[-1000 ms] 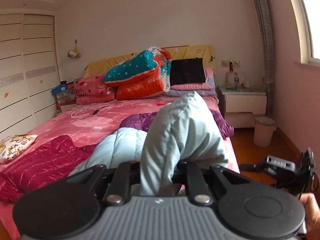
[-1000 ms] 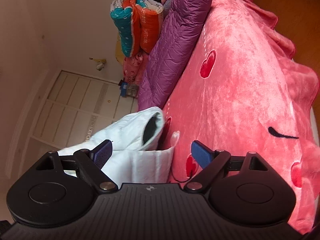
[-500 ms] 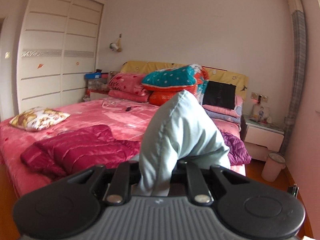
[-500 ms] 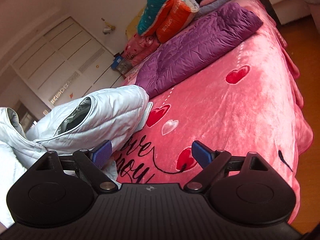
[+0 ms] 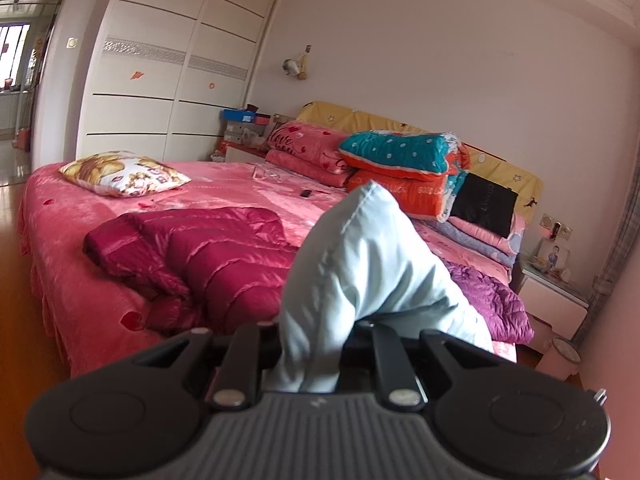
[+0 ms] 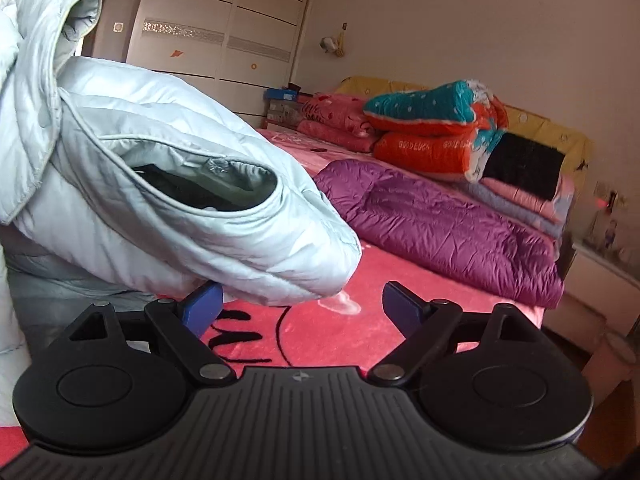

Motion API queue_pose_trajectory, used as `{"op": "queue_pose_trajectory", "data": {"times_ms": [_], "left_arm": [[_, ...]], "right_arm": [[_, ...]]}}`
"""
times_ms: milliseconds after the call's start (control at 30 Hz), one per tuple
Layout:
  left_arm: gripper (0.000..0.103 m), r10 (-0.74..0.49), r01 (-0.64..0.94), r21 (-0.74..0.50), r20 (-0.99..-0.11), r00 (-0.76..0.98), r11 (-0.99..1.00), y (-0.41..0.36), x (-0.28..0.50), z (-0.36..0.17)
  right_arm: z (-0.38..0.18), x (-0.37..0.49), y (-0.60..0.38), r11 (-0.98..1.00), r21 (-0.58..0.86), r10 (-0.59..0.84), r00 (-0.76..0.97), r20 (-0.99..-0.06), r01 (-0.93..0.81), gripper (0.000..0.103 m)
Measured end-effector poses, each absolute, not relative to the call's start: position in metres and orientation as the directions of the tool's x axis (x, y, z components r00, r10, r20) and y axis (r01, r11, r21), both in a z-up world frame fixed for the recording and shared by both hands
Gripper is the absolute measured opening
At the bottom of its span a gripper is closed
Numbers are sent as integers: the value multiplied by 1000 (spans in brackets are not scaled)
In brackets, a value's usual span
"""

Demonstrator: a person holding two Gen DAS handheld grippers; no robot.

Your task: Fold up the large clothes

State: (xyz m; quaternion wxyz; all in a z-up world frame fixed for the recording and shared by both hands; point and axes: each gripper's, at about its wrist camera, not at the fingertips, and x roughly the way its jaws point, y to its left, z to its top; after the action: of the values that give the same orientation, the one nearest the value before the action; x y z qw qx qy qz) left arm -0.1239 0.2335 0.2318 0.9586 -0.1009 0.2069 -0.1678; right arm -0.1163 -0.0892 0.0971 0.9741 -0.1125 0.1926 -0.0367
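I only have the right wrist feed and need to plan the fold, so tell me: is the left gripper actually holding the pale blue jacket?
Observer: Yes. In the left wrist view the left gripper is shut on a bunched fold of the pale blue jacket.
Operator: Anything lying on the bed to the left that the jacket blocks for me?
Observer: A crimson puffer jacket lies crumpled on the pink bedspread.
Operator: Anything past it?
Observer: A floral cushion sits near the far left corner of the bed.
Operator: My side?
Observer: The right gripper is open, with only a jacket edge hanging over its left pad.
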Motion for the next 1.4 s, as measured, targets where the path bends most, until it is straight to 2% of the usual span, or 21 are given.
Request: {"op": "queue_pose_trajectory", "data": {"times_ms": [167, 500, 600, 633, 700, 733, 767, 833, 900, 1000, 1100, 1400], "left_arm": [[15, -330, 230, -284, -382, 863, 931, 253, -119, 221], [16, -274, 154, -303, -405, 872, 940, 271, -117, 209], [17, -263, 141, -303, -411, 873, 942, 274, -118, 206], [17, -260, 137, -304, -413, 873, 943, 276, -118, 205], [18, -256, 129, -310, -416, 873, 942, 278, -118, 204], [18, -255, 126, -312, -416, 873, 942, 279, -119, 203], [18, -256, 126, -315, -414, 874, 941, 280, -120, 204], [18, -263, 136, -319, -401, 877, 938, 279, -124, 206], [18, -270, 145, -322, -388, 881, 936, 278, -127, 208], [18, -290, 169, -341, -345, 893, 925, 276, -134, 216], [18, -324, 214, -345, -304, 896, 914, 270, -140, 227], [18, -474, 406, -359, -121, 872, 840, 241, -164, 273]], "right_arm": [[106, -99, -92, 941, -335, -141, 947, -290, 37, 103], [119, -76, -58, 782, -609, -28, 968, -249, -134, 103], [123, -75, -56, 754, -635, 5, 967, -254, -170, 103], [124, -74, -56, 755, -631, 15, 966, -259, -180, 99], [121, -74, -57, 756, -625, 19, 962, -273, -192, 69], [120, -74, -57, 759, -622, 15, 960, -281, -193, 59], [118, -75, -56, 766, -614, 6, 956, -292, -192, 40], [118, -74, -56, 787, -590, -10, 951, -309, -183, 34], [119, -77, -58, 815, -555, -23, 948, -317, -165, 19], [128, -83, -62, 866, -487, -46, 949, -312, -118, 13], [145, -97, -76, 919, -392, -78, 955, -285, -42, 10], [235, -168, -129, 975, -135, -187, 979, -79, 176, 9]]}}
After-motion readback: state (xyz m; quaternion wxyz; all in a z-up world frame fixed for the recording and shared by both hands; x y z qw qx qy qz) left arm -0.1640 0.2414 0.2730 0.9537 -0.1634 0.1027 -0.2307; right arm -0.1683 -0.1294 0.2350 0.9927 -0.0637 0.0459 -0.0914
